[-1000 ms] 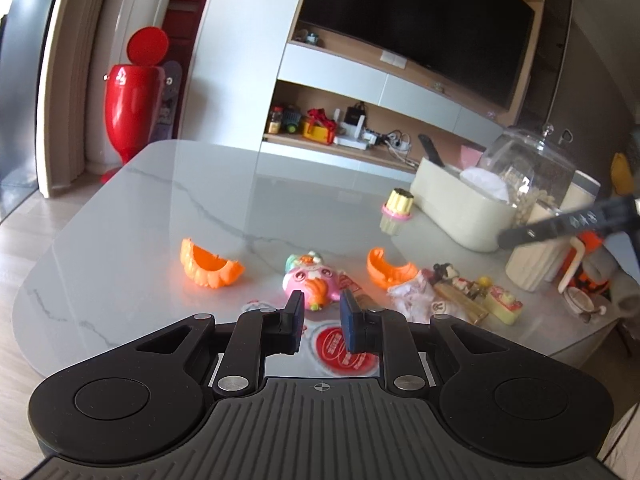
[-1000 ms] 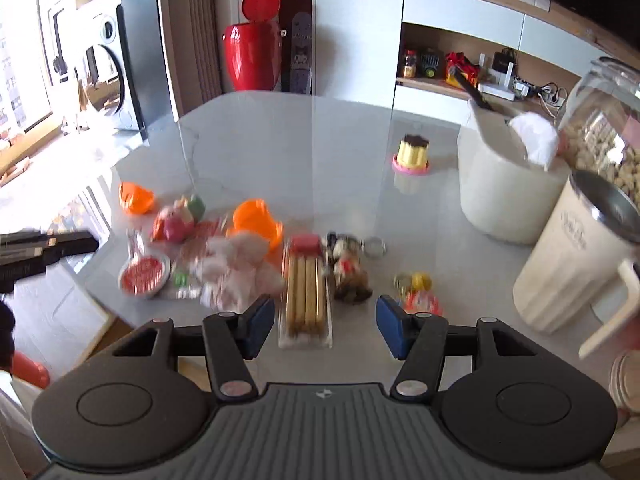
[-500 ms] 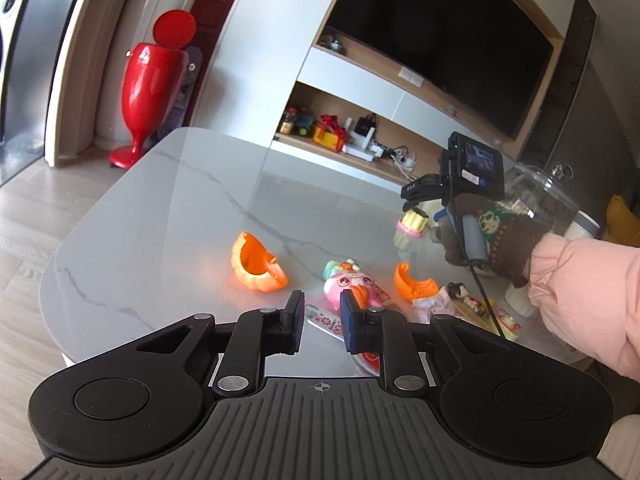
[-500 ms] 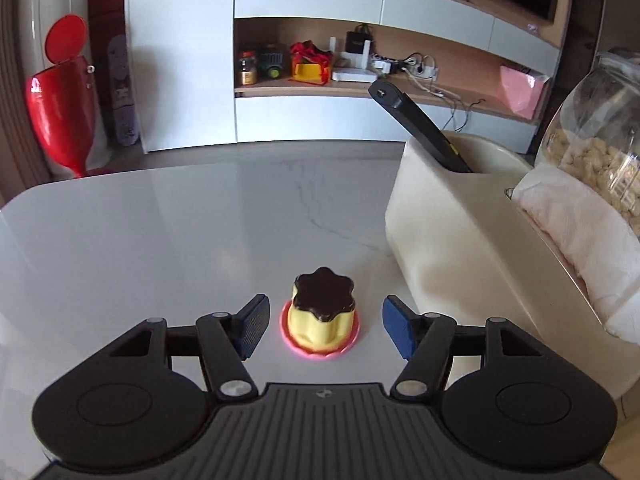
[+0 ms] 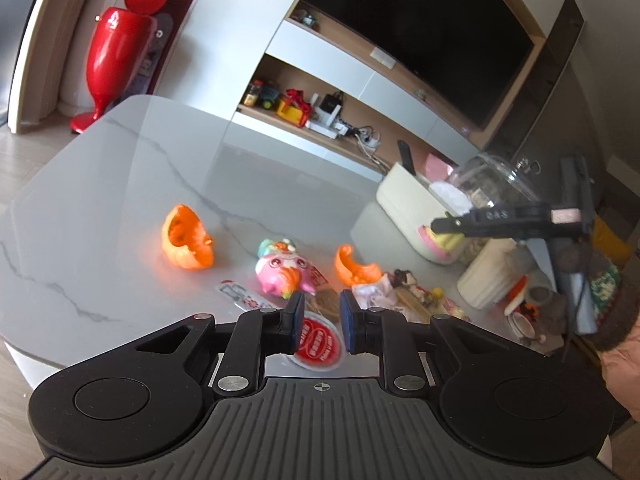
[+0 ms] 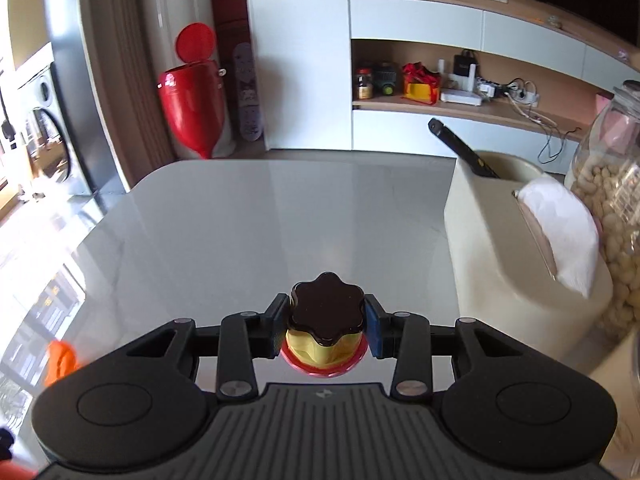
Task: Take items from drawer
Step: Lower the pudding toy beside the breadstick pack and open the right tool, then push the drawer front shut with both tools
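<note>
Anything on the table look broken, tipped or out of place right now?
Two orange shell halves lie apart and open on the marble table, like a split toy. The pudding toy sits upright between the right tongs.

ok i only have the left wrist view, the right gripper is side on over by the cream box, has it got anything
Observer: Yes. The right gripper has just been closing, and its pads now press both sides of a toy pudding.
Operator: where on it
Observer: High up, at the dark brown top. The yellow body and pink base show below the pads.
Operator: anything close beside it
Observer: The cream box stands to its right, apart from it, with a white tissue sticking out.
</note>
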`<action>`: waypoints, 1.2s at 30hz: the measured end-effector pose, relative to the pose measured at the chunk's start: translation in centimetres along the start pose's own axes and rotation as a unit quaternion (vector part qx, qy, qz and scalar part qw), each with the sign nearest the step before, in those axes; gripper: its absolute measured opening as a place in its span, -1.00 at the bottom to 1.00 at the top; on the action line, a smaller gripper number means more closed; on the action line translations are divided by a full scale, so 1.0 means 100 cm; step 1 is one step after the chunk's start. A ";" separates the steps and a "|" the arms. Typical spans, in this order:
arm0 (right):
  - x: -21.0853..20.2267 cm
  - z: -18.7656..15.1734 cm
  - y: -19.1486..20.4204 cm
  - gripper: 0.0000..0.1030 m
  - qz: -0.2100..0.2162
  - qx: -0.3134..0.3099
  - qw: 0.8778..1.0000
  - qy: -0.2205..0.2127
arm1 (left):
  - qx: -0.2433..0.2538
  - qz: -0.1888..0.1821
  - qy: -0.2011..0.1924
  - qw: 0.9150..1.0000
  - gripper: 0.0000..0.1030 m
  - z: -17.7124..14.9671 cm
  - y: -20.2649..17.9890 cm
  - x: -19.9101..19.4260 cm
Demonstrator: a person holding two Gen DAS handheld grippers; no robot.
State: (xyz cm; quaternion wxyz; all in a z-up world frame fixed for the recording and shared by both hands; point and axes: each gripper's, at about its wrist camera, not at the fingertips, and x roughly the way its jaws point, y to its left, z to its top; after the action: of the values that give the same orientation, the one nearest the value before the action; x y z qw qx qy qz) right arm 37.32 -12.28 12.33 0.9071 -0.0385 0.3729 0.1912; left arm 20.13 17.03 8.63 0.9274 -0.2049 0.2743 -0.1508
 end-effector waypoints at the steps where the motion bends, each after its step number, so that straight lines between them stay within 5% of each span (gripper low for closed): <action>1: -0.013 -0.017 0.001 -0.26 0.006 -0.007 1.000 0.016 | 0.008 -0.003 0.007 1.000 -0.59 -0.002 -0.005 0.003; 8: -0.040 -0.097 -0.006 -0.26 -0.009 -0.015 0.996 0.084 | 0.102 -0.003 0.035 0.994 -0.59 -0.018 -0.045 0.029; 11: -0.032 -0.109 -0.011 -0.19 -0.027 -0.016 0.998 0.056 | 0.122 0.017 0.044 0.991 -0.59 -0.026 -0.048 0.040; 13: -0.038 -0.113 -0.011 0.05 -0.037 -0.007 0.999 0.033 | 0.120 0.035 0.038 0.991 -0.59 -0.028 -0.045 0.039; 19: -0.102 -0.150 -0.006 0.17 -0.001 0.012 1.000 -0.013 | 0.110 0.099 0.035 0.988 -0.59 -0.041 -0.042 0.017; 27: -0.168 -0.217 0.017 0.43 0.060 0.025 0.998 -0.022 | 0.063 0.154 0.064 0.984 -0.59 -0.090 -0.074 -0.058; 30: -0.175 -0.241 0.041 0.70 0.080 -0.009 0.996 -0.024 | 0.040 0.173 0.087 0.980 -0.59 -0.116 -0.087 -0.078; 36: -0.147 -0.290 0.081 0.74 0.105 -0.011 0.994 0.033 | 0.031 0.186 0.137 0.972 -0.59 -0.162 -0.107 -0.081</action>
State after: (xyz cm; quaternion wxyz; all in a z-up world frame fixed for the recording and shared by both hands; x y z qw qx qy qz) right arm 5.56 -15.65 2.28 0.8688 -0.0159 0.4024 0.2880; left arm 2.60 6.07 4.83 0.8989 -0.0988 0.4268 -0.0103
